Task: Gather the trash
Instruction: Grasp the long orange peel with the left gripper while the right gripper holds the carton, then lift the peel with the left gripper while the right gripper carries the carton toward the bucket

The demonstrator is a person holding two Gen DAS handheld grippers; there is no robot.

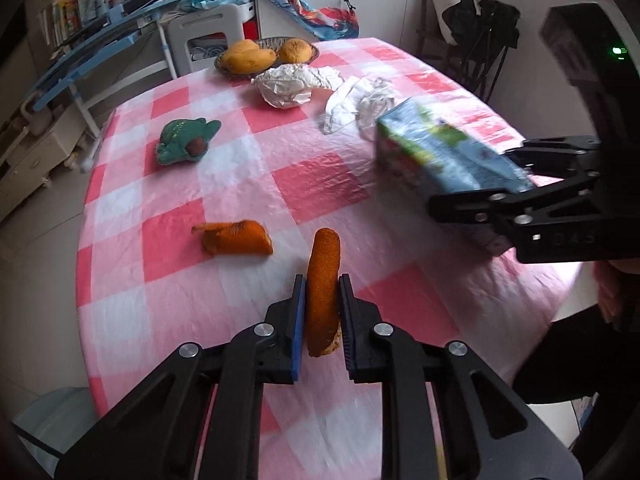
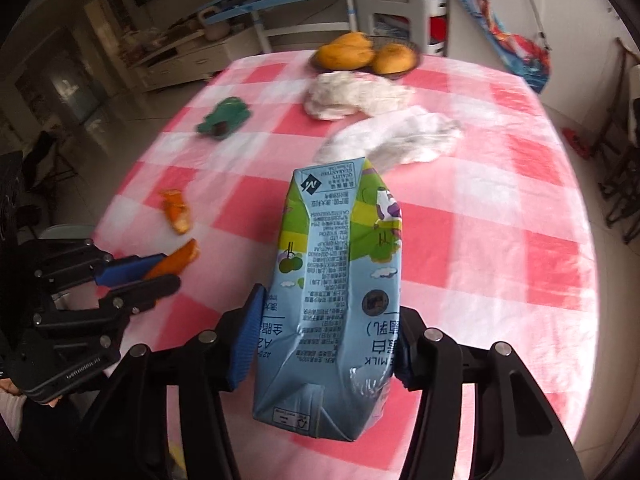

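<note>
My left gripper [image 1: 322, 304] is shut on a strip of orange peel [image 1: 323, 288] and holds it above the pink checked table [image 1: 320, 184]. My right gripper [image 2: 324, 340] is shut on a crushed blue and green milk carton [image 2: 340, 280], held above the table. The carton also shows in the left wrist view [image 1: 444, 156], with the right gripper [image 1: 472, 184] at the right. The left gripper [image 2: 160, 272] with its peel [image 2: 178, 262] shows at the left of the right wrist view. A second orange peel [image 1: 236, 238] lies on the table, as do two crumpled white papers [image 1: 288, 86] [image 1: 360, 104].
A green avocado-shaped toy [image 1: 186, 140] lies at the table's left. A dark basket [image 1: 312, 54] with mangoes [image 1: 248, 56] stands at the far edge. A grey bin [image 1: 52, 420] is on the floor at lower left. A white chair [image 1: 208, 40] and shelves stand behind.
</note>
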